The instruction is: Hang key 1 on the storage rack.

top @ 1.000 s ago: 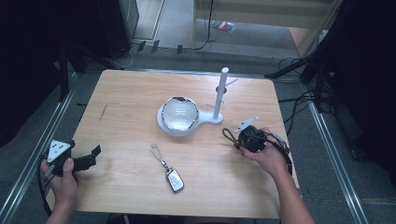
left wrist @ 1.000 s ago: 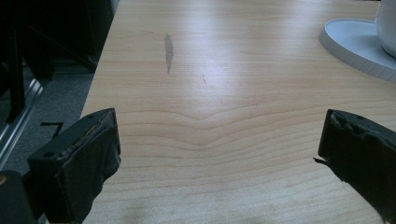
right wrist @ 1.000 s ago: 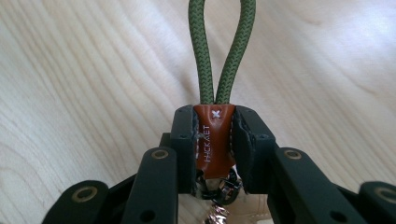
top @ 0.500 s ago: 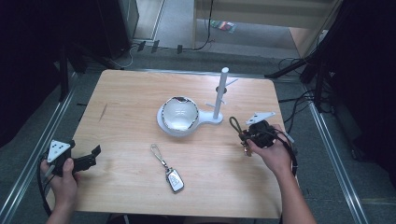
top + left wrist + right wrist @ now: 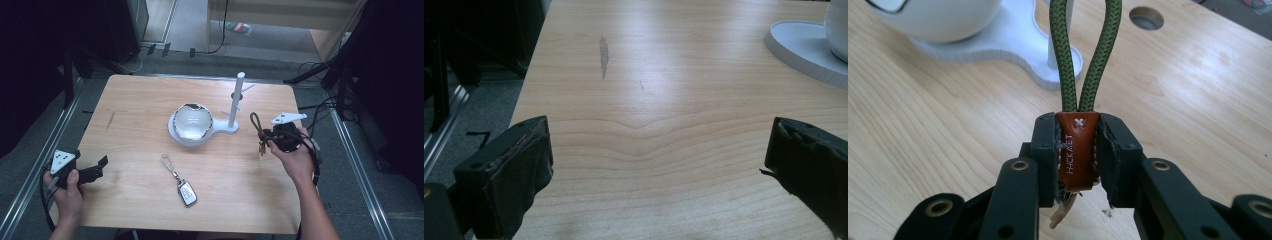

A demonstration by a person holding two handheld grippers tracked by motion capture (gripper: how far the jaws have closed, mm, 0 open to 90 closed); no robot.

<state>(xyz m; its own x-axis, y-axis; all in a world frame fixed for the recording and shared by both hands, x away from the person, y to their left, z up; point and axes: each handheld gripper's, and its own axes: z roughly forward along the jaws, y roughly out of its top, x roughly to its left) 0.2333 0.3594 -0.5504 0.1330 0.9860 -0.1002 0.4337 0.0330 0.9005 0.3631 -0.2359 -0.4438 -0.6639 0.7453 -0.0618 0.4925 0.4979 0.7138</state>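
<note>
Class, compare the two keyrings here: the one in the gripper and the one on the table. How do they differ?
The corded keyring has a green rope loop and brown leather tab; the table keyring has a silvery chain and fob. The first is clamped in the right gripper above the table; the second lies flat, untouched.

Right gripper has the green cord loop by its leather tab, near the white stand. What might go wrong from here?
1. The right gripper pinches just the narrow leather tab; it could slip out.
2. The cord loop looks limp, so it may sag or twist and miss a peg on the stand.
3. The bowl sits on the stand's base; a bump could shift it.
</note>
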